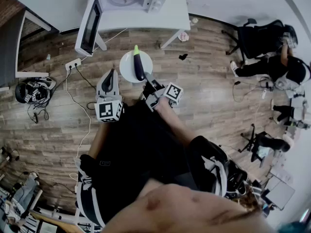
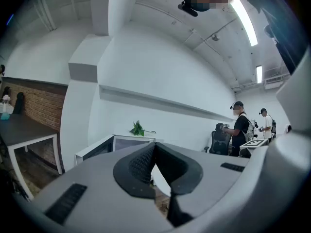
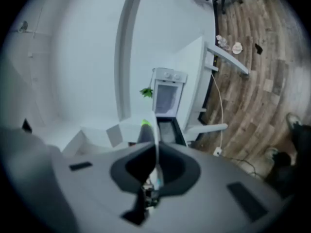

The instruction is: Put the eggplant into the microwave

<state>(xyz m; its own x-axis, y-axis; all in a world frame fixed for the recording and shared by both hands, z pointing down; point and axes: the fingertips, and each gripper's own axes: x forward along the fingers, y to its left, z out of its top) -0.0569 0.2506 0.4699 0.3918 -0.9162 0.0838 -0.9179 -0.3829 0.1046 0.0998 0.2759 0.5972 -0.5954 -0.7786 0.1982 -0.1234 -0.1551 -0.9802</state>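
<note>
The dark purple eggplant (image 1: 138, 64) with a green tip lies on a round white plate (image 1: 127, 68), held above the wooden floor in front of the microwave (image 1: 129, 1). The microwave door (image 1: 90, 25) hangs open to the left. My right gripper (image 1: 147, 79) is shut on the plate's near edge. In the right gripper view the plate (image 3: 156, 132) shows edge-on between the jaws, with the eggplant (image 3: 144, 132) just left of it and the microwave (image 3: 167, 96) beyond. My left gripper (image 1: 111, 75) hovers left of the plate, shut and holding nothing.
The microwave stands on a white table (image 1: 175, 13). A power strip (image 1: 73, 63) and cables lie on the floor at the left, with gear (image 1: 31, 92) further left. Office chairs (image 1: 257, 38) and a seated person (image 1: 286, 69) are at the right.
</note>
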